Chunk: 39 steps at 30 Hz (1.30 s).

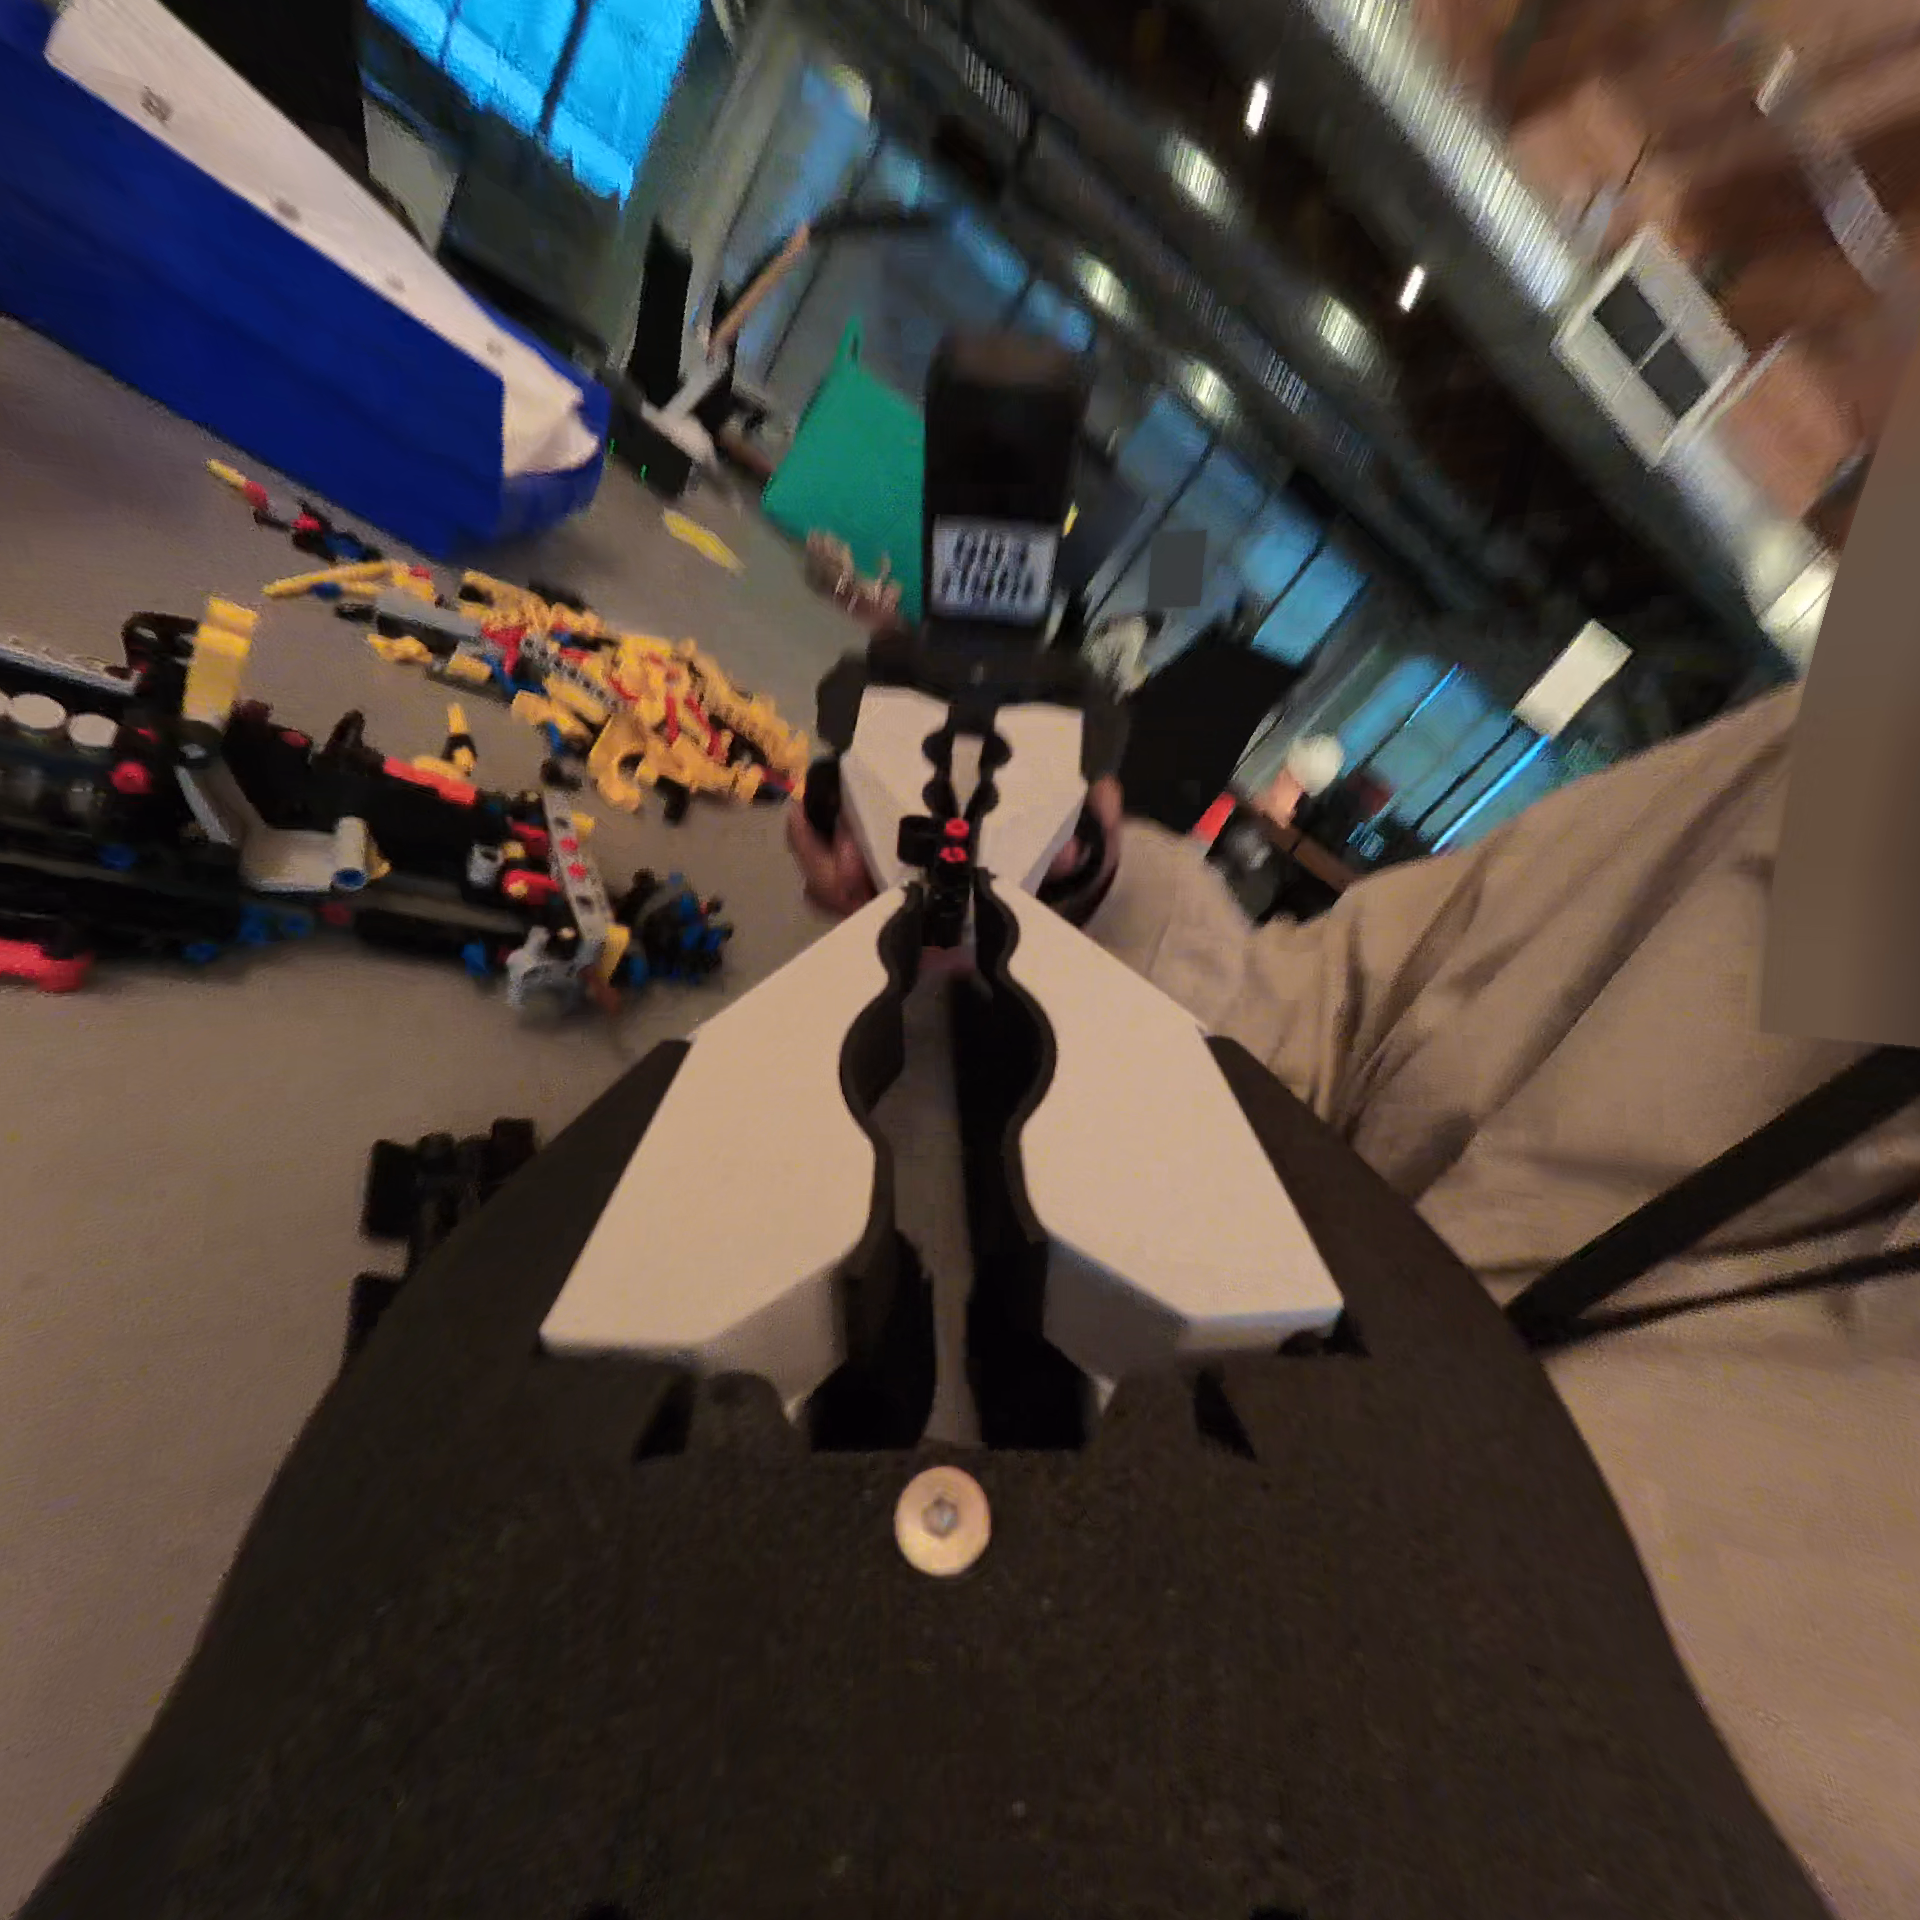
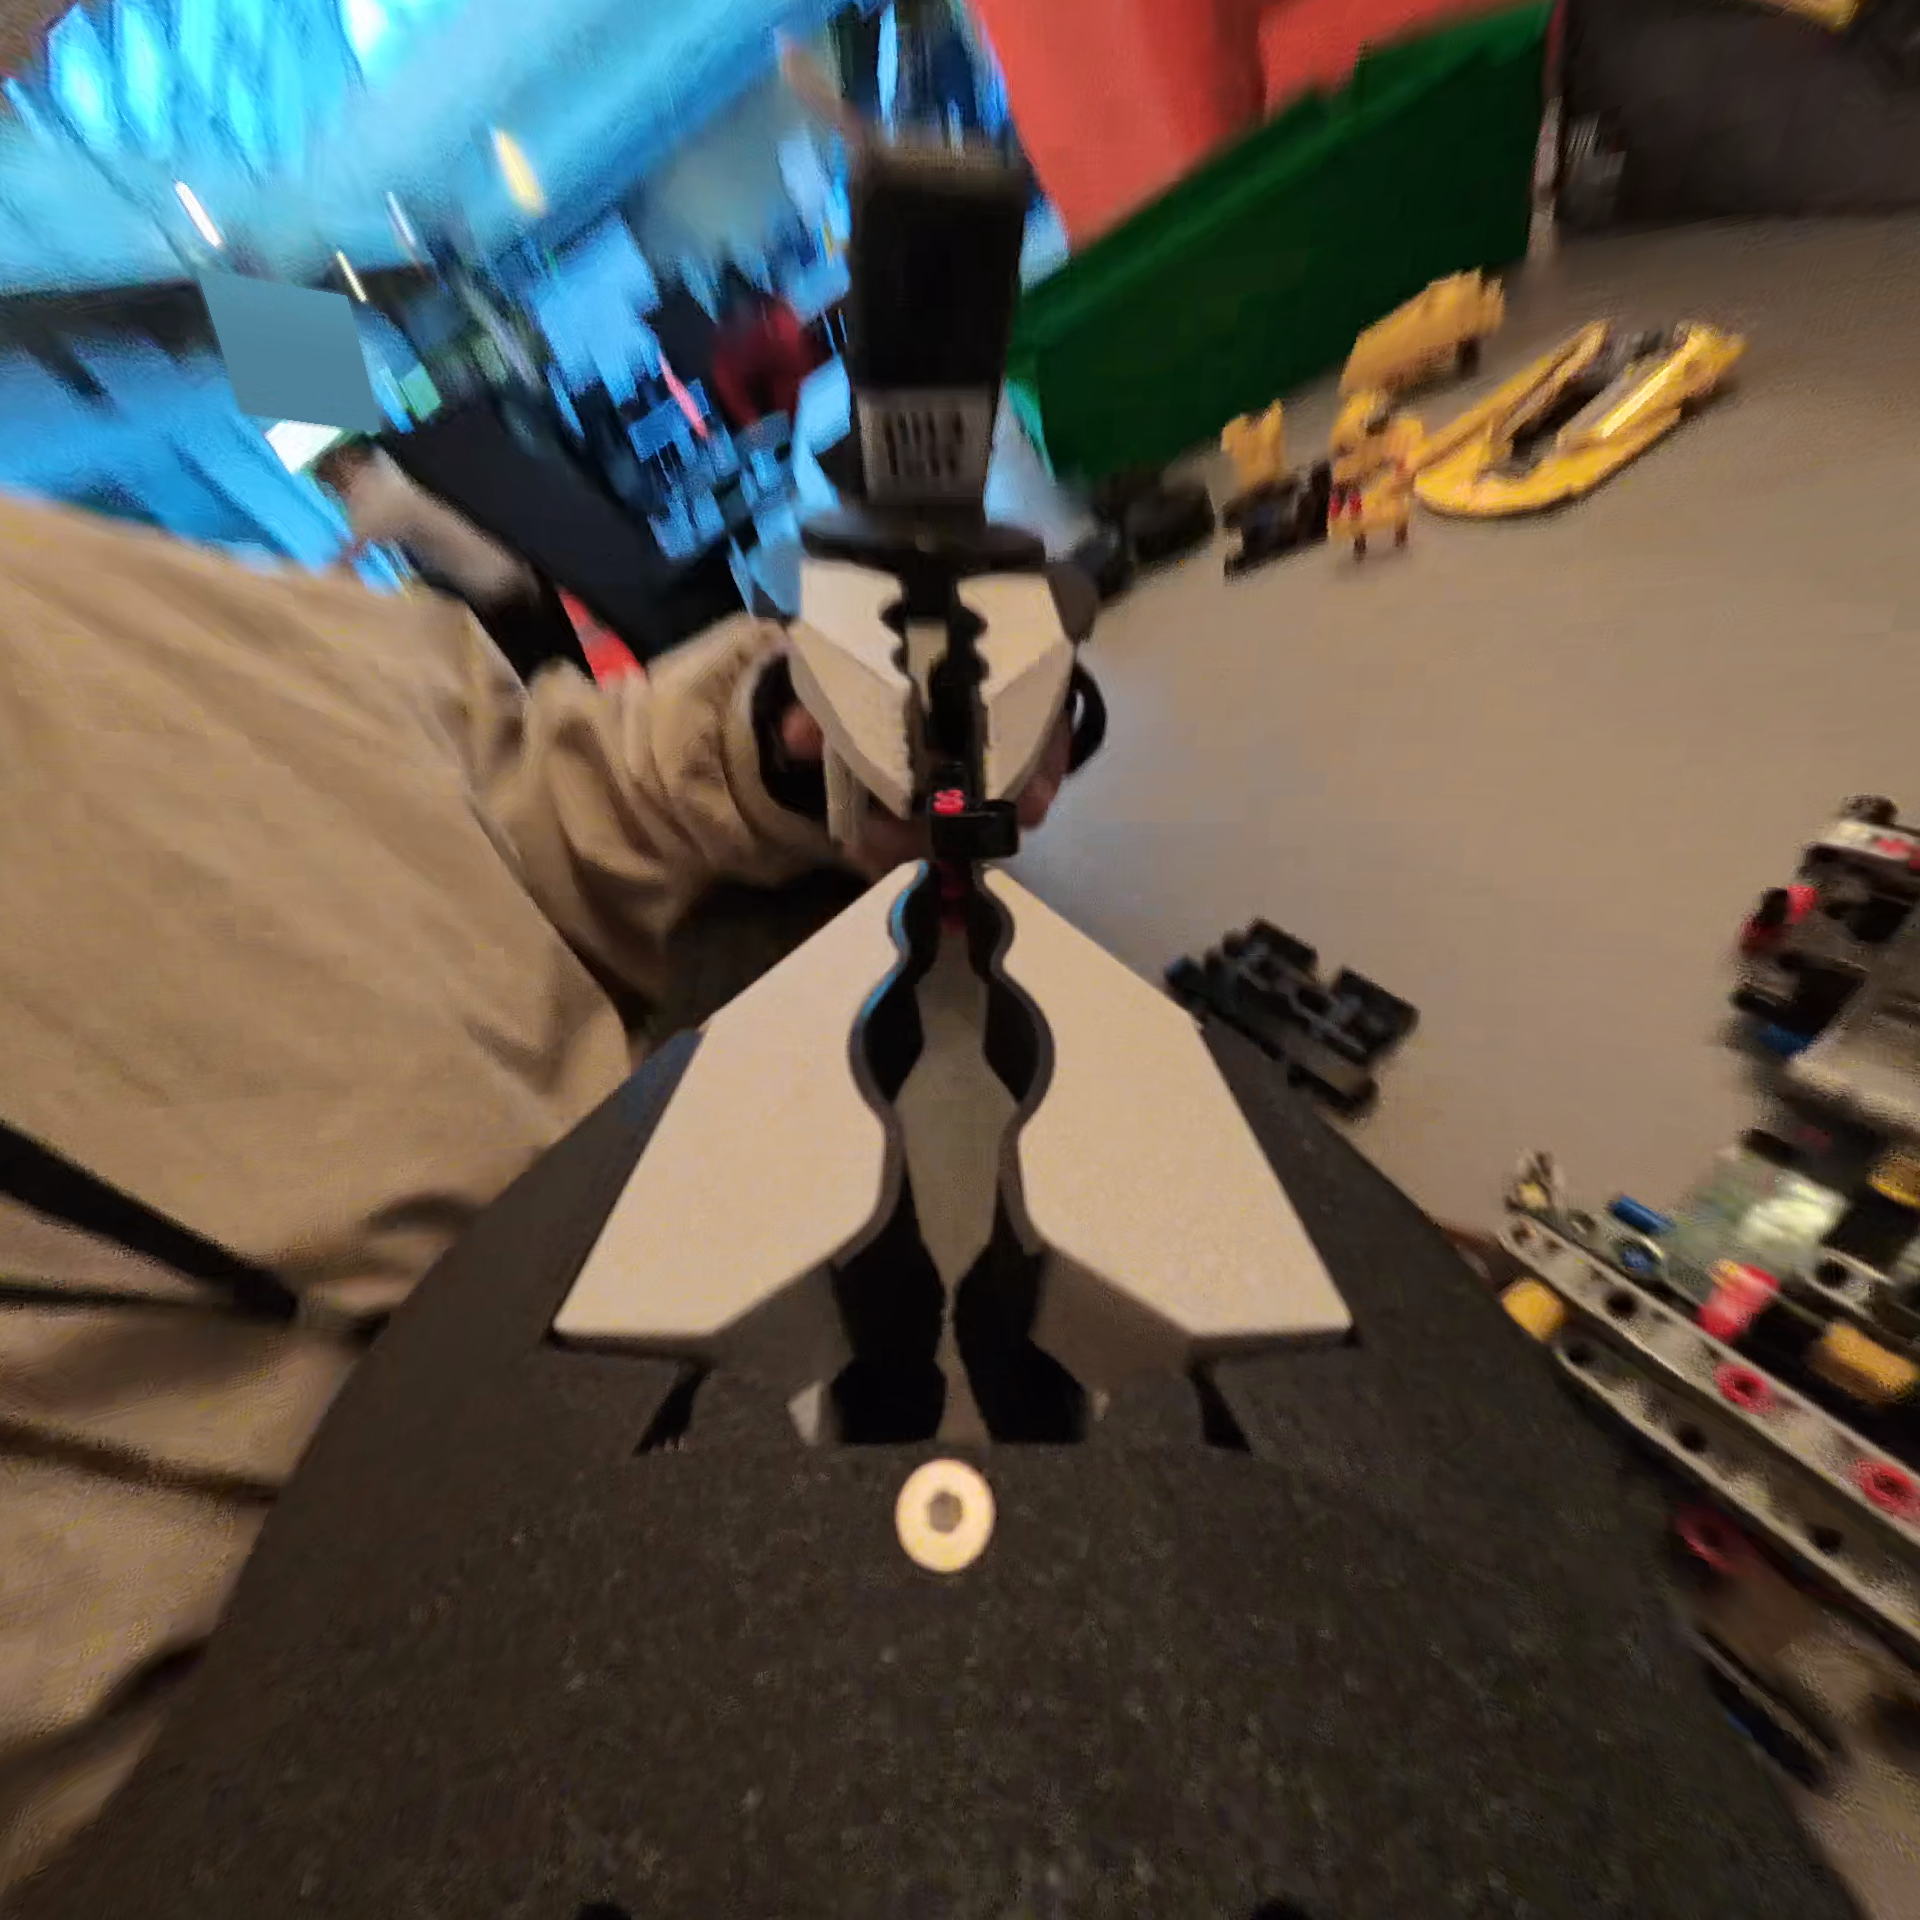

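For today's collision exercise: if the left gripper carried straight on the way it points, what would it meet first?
The left gripper points tip to tip at the right gripper. A small black-and-red piece sits between them, so it would press on that first, then the opposing fingertips. Exact depth is blurred.

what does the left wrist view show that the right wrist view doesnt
Only the left wrist view: a blue and white mat and a loose yellow brick pile on the grey floor.
Only the right wrist view: a long yellow curved build and a grey holed beam.
Both: the left gripper and right gripper meeting tip to tip, both shut on a small black piece with red pins, and beige sleeves.
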{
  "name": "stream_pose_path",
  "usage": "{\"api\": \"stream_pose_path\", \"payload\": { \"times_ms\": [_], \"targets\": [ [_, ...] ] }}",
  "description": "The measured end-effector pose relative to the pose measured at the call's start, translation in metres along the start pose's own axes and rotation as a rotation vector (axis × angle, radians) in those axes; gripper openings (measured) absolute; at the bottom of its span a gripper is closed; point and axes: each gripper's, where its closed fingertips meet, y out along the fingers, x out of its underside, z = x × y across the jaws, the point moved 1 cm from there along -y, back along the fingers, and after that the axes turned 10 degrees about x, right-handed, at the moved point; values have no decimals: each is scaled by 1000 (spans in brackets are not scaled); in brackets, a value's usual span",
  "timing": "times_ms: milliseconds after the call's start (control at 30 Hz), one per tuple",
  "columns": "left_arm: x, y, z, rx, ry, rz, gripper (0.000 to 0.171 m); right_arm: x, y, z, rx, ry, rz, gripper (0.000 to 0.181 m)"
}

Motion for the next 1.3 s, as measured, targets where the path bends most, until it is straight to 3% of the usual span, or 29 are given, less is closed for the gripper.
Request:
{"api": "stream_pose_path", "payload": {
  "times_ms": [167, 433, 633, 1300],
  "targets": [
    [21, 17, 9, 18, 103, -141, 11, 21, -6, -12, -7, -121, -164, 4],
    [9, 14, 7, -90, 231, -88, 6, 10, -3, -10, -115, 35, -25, 3],
    [5, 16, 6, -55, 137, -28, 5, 9, -6, -8, -150, 33, -16, 4],
    [-7, 17, 4, -66, 114, 36, 4, 3, -9, -8, -205, 45, -51, 5]
  ]
}}
